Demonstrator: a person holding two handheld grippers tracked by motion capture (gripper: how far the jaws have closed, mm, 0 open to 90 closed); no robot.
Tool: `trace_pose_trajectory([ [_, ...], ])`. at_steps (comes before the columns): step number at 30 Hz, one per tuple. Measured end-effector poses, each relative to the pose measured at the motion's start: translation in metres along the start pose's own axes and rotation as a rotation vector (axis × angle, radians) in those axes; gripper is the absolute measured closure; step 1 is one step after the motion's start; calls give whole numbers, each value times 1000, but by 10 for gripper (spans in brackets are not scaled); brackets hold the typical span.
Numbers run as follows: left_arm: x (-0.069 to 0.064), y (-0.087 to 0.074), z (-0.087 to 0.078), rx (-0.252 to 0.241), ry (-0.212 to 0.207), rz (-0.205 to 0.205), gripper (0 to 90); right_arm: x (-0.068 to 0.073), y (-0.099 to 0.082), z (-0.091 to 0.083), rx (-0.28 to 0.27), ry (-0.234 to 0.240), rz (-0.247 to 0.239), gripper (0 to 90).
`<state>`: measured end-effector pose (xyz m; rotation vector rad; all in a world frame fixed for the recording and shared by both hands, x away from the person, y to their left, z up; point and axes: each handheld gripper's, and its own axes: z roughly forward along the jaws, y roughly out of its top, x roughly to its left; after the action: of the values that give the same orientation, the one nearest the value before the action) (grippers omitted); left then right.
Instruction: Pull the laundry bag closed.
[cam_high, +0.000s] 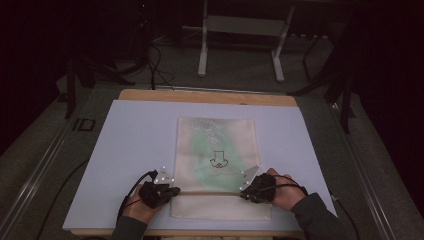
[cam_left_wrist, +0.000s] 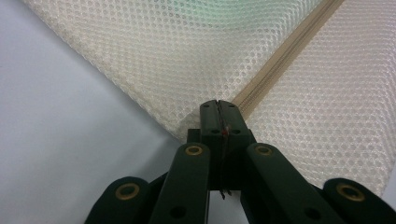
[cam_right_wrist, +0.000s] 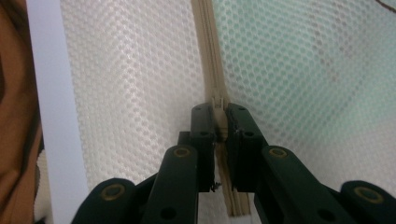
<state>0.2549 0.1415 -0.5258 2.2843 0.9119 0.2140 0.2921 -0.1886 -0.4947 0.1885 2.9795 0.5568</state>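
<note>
- Black left gripper, lower left of centre in the high view, has its jaws pressed together on the left edge of the cream mesh zip pouch, at the end of the beige zipper.
- Cream mesh zip pouch lies flat at the centre of the pale blue table mat, something green showing through the mesh.
- Black right gripper, lower right of centre, pinches the beige zipper slider on the pouch's right side.

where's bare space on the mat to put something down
Bare white mat runs left of the mesh zipper bag, and a strip lies to its right and beyond its far edge. The near edge is crowded: left tongs and right tongs pinch the zipper line.
</note>
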Motion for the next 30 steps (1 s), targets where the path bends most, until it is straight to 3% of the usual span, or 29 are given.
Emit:
trace_pose_trajectory([
  [30, 0, 0, 0, 0, 1, 2, 895, -4, -24, -10, -7, -14, 46, 826],
])
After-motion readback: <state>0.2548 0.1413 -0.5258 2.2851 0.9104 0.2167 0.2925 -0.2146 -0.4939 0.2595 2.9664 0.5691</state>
